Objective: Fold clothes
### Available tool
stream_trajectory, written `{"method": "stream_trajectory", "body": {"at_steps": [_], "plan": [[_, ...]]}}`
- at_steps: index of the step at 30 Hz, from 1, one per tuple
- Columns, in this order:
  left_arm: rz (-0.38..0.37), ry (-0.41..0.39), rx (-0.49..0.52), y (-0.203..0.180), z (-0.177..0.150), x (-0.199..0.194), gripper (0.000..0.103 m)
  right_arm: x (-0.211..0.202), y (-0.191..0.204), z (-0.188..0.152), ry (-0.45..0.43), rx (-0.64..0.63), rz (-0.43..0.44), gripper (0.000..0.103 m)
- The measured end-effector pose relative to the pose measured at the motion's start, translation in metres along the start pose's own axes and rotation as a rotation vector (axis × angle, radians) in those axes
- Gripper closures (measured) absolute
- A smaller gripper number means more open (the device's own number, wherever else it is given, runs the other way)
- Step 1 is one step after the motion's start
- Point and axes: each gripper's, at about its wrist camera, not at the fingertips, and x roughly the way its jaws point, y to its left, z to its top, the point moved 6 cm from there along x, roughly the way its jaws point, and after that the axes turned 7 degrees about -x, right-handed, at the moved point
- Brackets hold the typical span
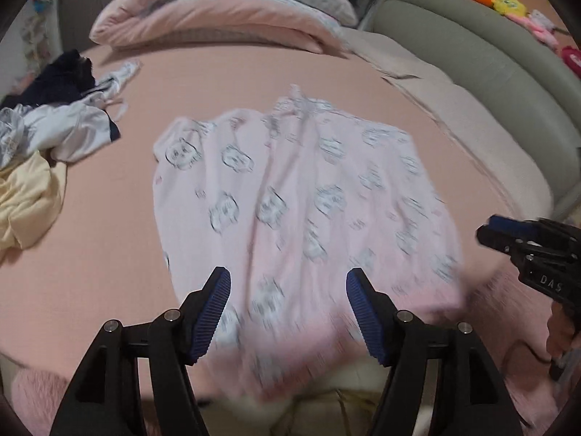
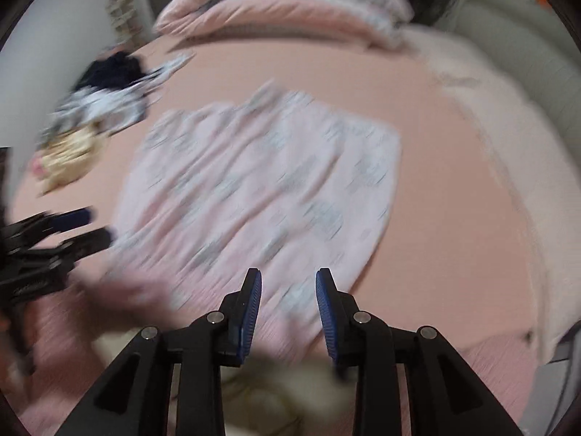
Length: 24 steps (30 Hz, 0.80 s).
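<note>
Showing only leftward — plush toys (image 1: 508, 3)

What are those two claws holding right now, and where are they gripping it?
Nothing. The left claw and the right claw both stand open above the near edge of the pink printed garment, which lies spread on the bed; no cloth is pinched between their pads.

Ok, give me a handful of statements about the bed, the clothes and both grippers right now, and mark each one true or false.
1. The pink printed garment lies spread on the bed. True.
2. The left gripper is clamped on the garment. False: its jaws stand apart, nothing pinched.
3. A pile of unfolded clothes sits left of the garment. True.
4. The right gripper holds a yellow shirt. False: its jaws are apart and empty.
5. The folded quilt covers the garment. False: it lies beyond it.
</note>
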Motion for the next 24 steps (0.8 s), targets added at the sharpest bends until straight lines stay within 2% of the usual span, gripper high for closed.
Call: {"method": "stream_trajectory", "body": {"at_steps": [3,5,7,9,13,15,18,22,24], "plan": [[0.078,0.074,-0.022,0.008,-0.009,0.038,0.039,0.031,-0.003,0.007,-0.024,0.023,-0.107,0.072],[0.077,0.114,-0.055,0.011,-0.018,0.056,0.039,0.048,0.0,0.002,0.01,0.09,-0.063,0.072],[0.079,0.119,-0.064,0.01,-0.023,0.063,0.039,0.059,0.005,0.0,0.017,0.071,-0.049,0.072],[0.092,0.106,-0.05,0.01,-0.024,0.066,0.039,0.07,0.009,-0.002,0.025,0.051,-0.039,0.072],[0.119,0.153,0.001,0.013,-0.032,0.072,0.038,0.085,0.012,-0.01,0.062,0.045,-0.05,0.072],[0.131,0.191,0.012,0.015,-0.039,0.067,0.038,0.089,0.012,-0.018,0.088,0.052,-0.048,0.068],[0.106,0.231,-0.012,0.022,-0.056,0.058,0.036,0.081,0.013,-0.036,0.133,0.025,-0.021,0.062],[0.023,0.277,-0.012,0.021,-0.065,0.043,0.035,0.064,0.01,-0.043,0.157,0.042,0.02,0.062],[-0.02,0.22,-0.018,0.018,-0.053,0.034,0.035,0.055,0.01,-0.036,0.14,0.049,0.028,0.062]]}}
